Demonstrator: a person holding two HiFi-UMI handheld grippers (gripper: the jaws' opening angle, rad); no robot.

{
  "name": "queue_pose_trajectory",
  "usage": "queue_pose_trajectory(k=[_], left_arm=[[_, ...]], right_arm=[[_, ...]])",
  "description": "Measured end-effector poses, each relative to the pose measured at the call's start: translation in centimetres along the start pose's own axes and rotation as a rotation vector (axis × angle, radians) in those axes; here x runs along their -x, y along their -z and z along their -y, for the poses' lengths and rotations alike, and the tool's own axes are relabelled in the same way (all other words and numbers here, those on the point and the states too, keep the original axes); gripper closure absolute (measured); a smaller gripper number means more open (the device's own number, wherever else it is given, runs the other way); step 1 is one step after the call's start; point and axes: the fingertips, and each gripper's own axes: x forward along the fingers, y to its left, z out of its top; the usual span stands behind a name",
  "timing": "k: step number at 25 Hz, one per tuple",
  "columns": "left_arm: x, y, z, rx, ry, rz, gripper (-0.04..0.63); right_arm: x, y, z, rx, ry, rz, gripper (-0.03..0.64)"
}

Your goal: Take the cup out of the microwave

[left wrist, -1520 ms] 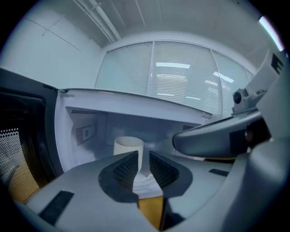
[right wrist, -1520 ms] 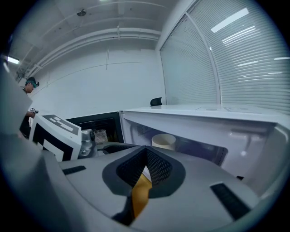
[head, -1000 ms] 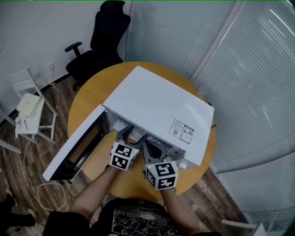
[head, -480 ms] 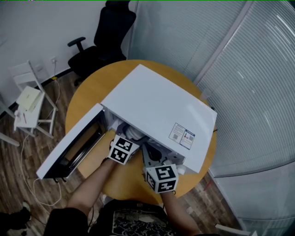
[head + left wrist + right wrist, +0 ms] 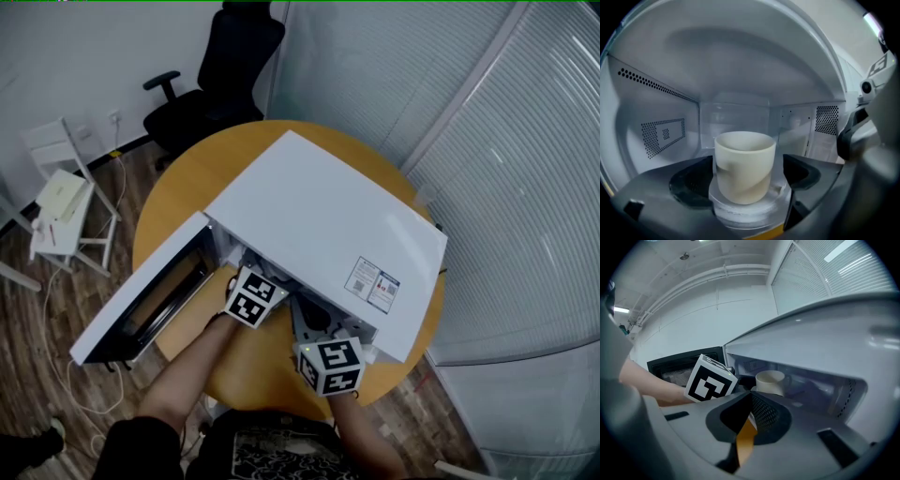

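Inside the open microwave (image 5: 319, 220), 1 cup (image 5: 743, 159) stands upright on the glass turntable (image 5: 740, 216). It sits between the 2 jaws of the left gripper (image 5: 746, 180), which have just been opening wide to straddle it, pads clear of its sides. Right gripper (image 5: 749, 416) waits outside the cavity, jaws together and empty, likely keeping clear.

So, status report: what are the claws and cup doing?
Left claw just opened wide, cup between jaws, ungripped, inside microwave. Right claw shut, empty. Nothing blocking.
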Motion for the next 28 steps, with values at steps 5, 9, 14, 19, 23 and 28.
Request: queue_pose_trajectory(k=[5, 9, 14, 19, 23, 28], left_arm=[[-0.9, -0.3, -0.1, 0.009, -0.001, 0.015, 0.137], [-1.3, -0.3, -0.5, 0.017, -0.018, 0.013, 0.138], [-1.6, 0.2, -0.9, 0.014, -0.03, -0.005, 0.17], [-1.6, 0.2, -0.9, 0.003, -0.031, -0.004, 0.175], [-1.4, 0.1, -0.8, -0.007, -0.04, 0.006, 0.175], [-0.9, 0.1, -0.7, -0.002, -0.045, 0.019, 0.175]], right_arm=[[-0.2, 0.4, 0.5, -0.001, 0.0, -0.006, 0.601], [-0.2, 0.6, 0.5, -0.002, -0.003, -0.01, 0.6], [-0.2, 0.7, 0.7, -0.001, 0.004, -0.011, 0.6], [-0.1, 0.6, 0.8, 0.0, 0.013, -0.007, 0.6], [-0.1, 0.4, 0.8, 0.0, 0.019, -0.004, 0.6], [0.1, 0.2, 0.8, 0.0, 0.025, 0.004, 0.6]])
